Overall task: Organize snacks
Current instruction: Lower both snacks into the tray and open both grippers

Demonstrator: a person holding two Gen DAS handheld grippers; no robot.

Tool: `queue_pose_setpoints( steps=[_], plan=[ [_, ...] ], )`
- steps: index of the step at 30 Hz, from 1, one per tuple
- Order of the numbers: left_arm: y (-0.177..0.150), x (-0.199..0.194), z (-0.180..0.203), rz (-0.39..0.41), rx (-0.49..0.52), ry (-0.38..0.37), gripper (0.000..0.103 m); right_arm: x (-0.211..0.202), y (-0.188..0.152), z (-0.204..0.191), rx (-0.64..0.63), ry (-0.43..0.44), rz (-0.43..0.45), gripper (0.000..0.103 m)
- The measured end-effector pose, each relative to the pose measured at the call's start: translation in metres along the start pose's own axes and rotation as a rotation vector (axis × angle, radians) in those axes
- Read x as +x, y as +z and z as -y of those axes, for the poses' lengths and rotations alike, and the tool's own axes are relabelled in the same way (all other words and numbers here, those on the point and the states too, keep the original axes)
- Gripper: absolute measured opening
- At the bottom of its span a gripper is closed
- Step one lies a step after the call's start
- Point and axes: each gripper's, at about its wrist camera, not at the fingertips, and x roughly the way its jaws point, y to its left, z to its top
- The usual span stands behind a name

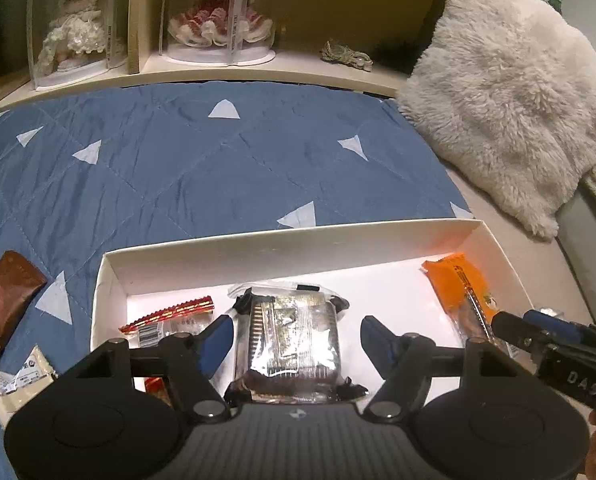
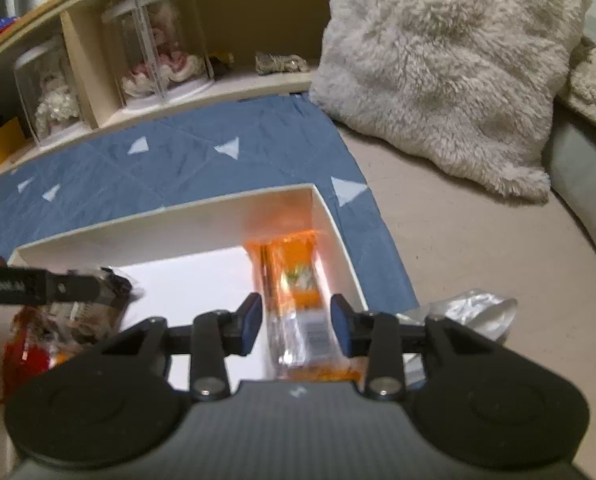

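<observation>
Orange bar [image 2: 298, 300] in box [image 1: 110, 280] at its right wall, long axis along right claw [image 2: 296, 322], pads half apart astride it, none pressing; clear pack [image 1: 290, 336] mid-box between left claw [image 1: 294, 340] pads, wide, no contact; brown pack [image 1: 6, 304] loose on bed, left.

One white box [image 1: 110, 280] sits on the bed. Inside it lie three snacks: one clear-wrapped dark cake [image 1: 290, 336], one orange packet [image 1: 457, 284] and one red-edged packet [image 1: 170, 316]. Outside it, on the blue quilt [image 1: 178, 168], lie two more: one brown packet [image 1: 6, 300] and one white packet [image 1: 18, 380]. One silver wrapper [image 2: 473, 312] lies on the other side. On the shelf [image 1: 258, 72] stand two cased dolls, one white [image 1: 74, 24], one pink [image 1: 218, 12]. One fluffy cushion [image 1: 509, 92] leans nearby.
</observation>
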Motion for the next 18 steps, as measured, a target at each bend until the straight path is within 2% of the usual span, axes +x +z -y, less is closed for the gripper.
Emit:
queue_pose_setpoints(
  steps=[3,9,12,15,18],
  plan=[
    [-0.003,-0.006,0.000,-0.006,0.007,0.000,0.071,-0.007,0.003,0.001,0.030,0.032,-0.009,0.056],
    [-0.010,-0.022,0.000,-0.002,0.015,-0.005,0.072,-0.025,0.000,-0.004,0.024,0.000,-0.016,0.063],
    [-0.014,-0.032,0.000,0.001,0.026,-0.005,0.072,-0.035,-0.002,-0.005,0.025,-0.002,-0.012,0.063],
    [-0.019,-0.042,-0.002,0.008,0.034,0.001,0.078,-0.047,-0.004,-0.008,0.019,-0.021,-0.008,0.065],
    [-0.024,-0.053,-0.005,0.016,0.039,0.007,0.078,-0.059,-0.008,-0.011,0.010,-0.032,0.000,0.066]
  ],
)
